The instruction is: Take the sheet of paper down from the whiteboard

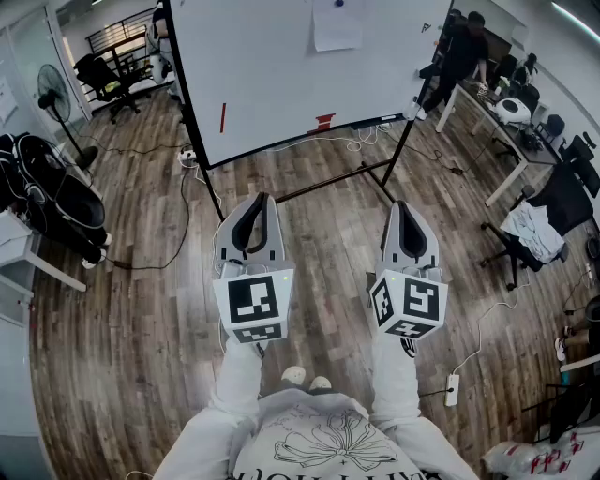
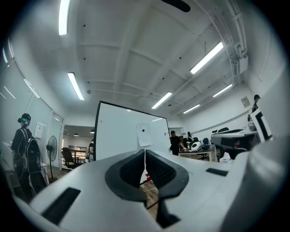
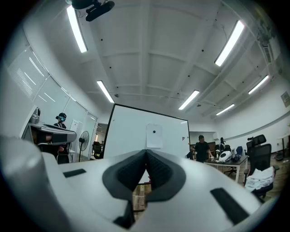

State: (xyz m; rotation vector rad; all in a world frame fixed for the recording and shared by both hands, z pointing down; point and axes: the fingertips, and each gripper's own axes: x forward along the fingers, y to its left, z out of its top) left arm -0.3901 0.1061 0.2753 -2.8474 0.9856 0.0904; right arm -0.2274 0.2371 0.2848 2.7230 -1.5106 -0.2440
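Note:
A white sheet of paper (image 1: 337, 26) hangs on the whiteboard (image 1: 281, 75), pinned by a dark round magnet near its top. The same paper (image 2: 144, 135) shows ahead in the left gripper view, and the paper (image 3: 154, 136) sits straight ahead in the right gripper view. My left gripper (image 1: 263, 199) and right gripper (image 1: 400, 205) are held side by side, well short of the board, both pointing toward it. Both are shut with nothing between the jaws.
The whiteboard stands on a black frame with feet (image 1: 375, 173) on the wood floor. Cables (image 1: 183, 211) trail at left. A fan (image 1: 54, 94) and chairs stand at left; desks (image 1: 506, 141), office chairs and a person (image 1: 459, 52) are at right.

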